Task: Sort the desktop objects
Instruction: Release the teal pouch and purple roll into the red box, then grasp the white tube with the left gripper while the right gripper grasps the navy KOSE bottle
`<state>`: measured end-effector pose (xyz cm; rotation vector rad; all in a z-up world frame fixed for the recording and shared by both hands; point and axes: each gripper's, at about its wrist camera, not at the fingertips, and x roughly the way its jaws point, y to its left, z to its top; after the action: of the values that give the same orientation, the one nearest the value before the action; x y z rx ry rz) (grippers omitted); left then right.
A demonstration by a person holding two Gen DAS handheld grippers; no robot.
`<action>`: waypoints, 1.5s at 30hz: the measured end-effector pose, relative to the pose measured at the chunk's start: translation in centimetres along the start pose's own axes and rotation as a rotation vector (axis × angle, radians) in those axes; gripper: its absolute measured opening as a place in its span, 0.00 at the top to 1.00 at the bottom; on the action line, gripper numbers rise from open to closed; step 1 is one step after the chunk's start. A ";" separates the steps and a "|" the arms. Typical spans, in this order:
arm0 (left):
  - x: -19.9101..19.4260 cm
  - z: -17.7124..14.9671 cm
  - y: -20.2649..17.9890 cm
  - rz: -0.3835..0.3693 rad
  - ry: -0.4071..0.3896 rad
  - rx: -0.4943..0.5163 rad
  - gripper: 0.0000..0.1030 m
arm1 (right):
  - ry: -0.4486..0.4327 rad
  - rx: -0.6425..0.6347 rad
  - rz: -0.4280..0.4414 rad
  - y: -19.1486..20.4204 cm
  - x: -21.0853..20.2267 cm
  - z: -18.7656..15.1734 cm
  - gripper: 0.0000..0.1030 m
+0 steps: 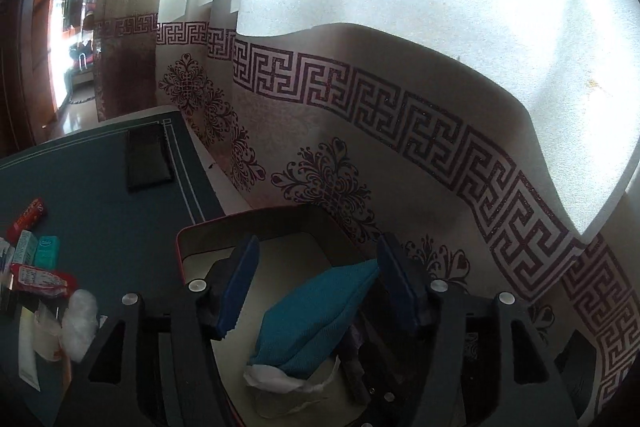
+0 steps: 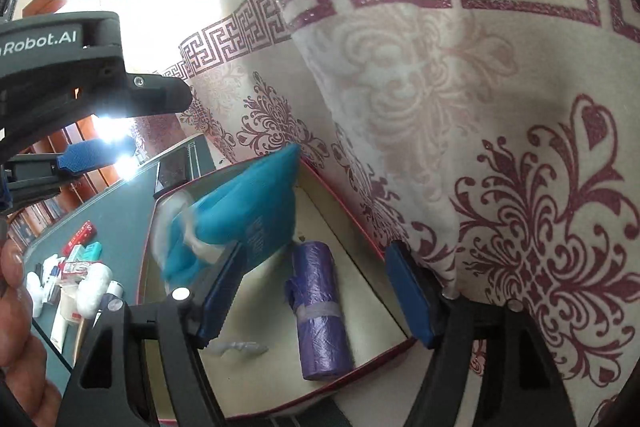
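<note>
From the left wrist camera, the left gripper [image 1: 316, 287] hangs over the open red-rimmed box [image 1: 208, 227], its blue pads spread and pressing on nothing; a teal cloth pouch [image 1: 312, 319] lies in the gap between them, its upper corner close against the right-hand pad, with crumpled white paper [image 1: 276, 379] under its lower end. The patterned curtain [image 1: 360, 99] drapes right down behind the box, crowding its far and right sides. To the left the green desk mat [image 1: 100, 187] lies bare in its middle, with a dark flat case [image 1: 148, 159] near its far edge and a cluster at the near left: a red tube [image 1: 30, 219], a small teal packet [image 1: 46, 251], a red wrapper [image 1: 40, 279] and a white wad [image 1: 82, 319]. From the right wrist camera, the right gripper [image 2: 316, 293] also stands released above the same box [image 2: 360, 363], nothing between its pads. The teal pouch [image 2: 244, 211], blurred, leans against the box's far-left wall just behind the left pad, and a purple roll of bags [image 2: 320, 311] lies on the box floor between the fingers, apart from both. Bare floor shows along the box's right wall, tight under the curtain [image 2: 460, 107]. The left gripper [image 2: 92, 155] shows at upper left above the mat [image 2: 116, 227], and part of a hand [image 2: 16, 307] sits at the left edge.
</note>
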<state>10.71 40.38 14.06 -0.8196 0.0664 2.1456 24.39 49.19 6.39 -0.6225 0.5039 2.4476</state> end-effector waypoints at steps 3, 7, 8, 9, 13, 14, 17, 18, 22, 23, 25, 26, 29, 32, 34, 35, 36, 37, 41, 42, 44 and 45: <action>-0.3 -0.1 1.3 0.037 0.004 -0.012 0.37 | 0.005 -0.021 0.004 0.9 -0.2 -0.2 0.26; -1.2 0.1 3.9 0.075 0.003 -0.056 0.37 | 0.009 -0.039 0.019 2.4 -0.7 -0.3 0.26; -1.5 0.2 4.6 0.083 0.002 -0.072 0.37 | 0.009 -0.046 0.021 2.7 -0.9 -0.3 0.26; -1.8 0.4 5.4 0.091 -0.004 -0.089 0.37 | 0.007 -0.052 0.021 3.1 -1.1 -0.3 0.26; -4.1 0.5 8.5 0.138 -0.037 -0.128 0.36 | 0.004 -0.076 0.020 4.7 -0.9 0.4 0.26; -4.6 0.6 9.2 0.150 -0.041 -0.134 0.36 | 0.003 -0.080 0.019 5.2 -0.5 0.6 0.25; -6.1 0.9 12.0 0.181 -0.048 -0.151 0.36 | -0.004 -0.098 0.025 6.7 -0.9 0.7 0.24; -6.7 1.0 13.0 0.195 -0.052 -0.155 0.36 | -0.005 -0.106 0.032 7.3 -1.0 0.7 0.24; -9.1 0.6 17.3 0.281 -0.057 -0.152 0.33 | -0.003 -0.146 0.078 10.3 -1.7 0.5 0.24; -9.6 0.3 18.4 0.303 -0.056 -0.152 0.31 | -0.002 -0.160 0.091 11.2 -1.9 0.4 0.24; -10.5 -0.4 20.6 0.344 -0.053 -0.160 0.29 | 0.011 -0.189 0.131 13.0 -2.0 0.1 0.24; -10.9 -0.9 21.7 0.362 -0.047 -0.169 0.29 | 0.023 -0.201 0.153 13.9 -1.8 0.0 0.24; -11.4 -2.5 24.8 0.390 -0.018 -0.201 0.29 | 0.078 -0.238 0.206 16.6 -0.9 -1.0 0.24; -10.9 -3.8 27.2 0.389 0.029 -0.226 0.29 | 0.126 -0.284 0.212 19.1 0.2 -2.5 0.24; -10.4 -4.4 28.5 0.380 0.060 -0.237 0.29 | 0.152 -0.321 0.200 20.6 0.9 -3.5 0.24; -10.2 -4.8 29.0 0.373 0.074 -0.239 0.29 | 0.162 -0.340 0.196 21.1 1.2 -4.0 0.25; -9.9 -5.0 29.2 0.364 0.092 -0.233 0.29 | 0.171 -0.357 0.191 21.7 1.5 -4.4 0.28; -9.5 -5.1 29.4 0.353 0.112 -0.220 0.29 | 0.181 -0.374 0.189 22.1 1.8 -4.8 0.30; -7.8 -5.7 28.8 0.338 0.183 -0.116 0.29 | 0.241 -0.416 0.188 23.1 3.1 -6.2 0.44; -7.4 -5.9 28.6 0.343 0.200 -0.091 0.29 | 0.258 -0.422 0.188 23.2 3.4 -6.5 0.45; -6.5 -6.5 28.4 0.336 0.238 -0.051 0.29 | 0.282 -0.433 0.183 23.4 3.8 -6.9 0.47; -6.0 -6.8 28.4 0.326 0.255 -0.039 0.29 | 0.288 -0.435 0.179 23.4 3.9 -7.0 0.47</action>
<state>-3.26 15.32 5.89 -1.1694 0.3090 2.3352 9.76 29.42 3.60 -1.1645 0.1320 2.6727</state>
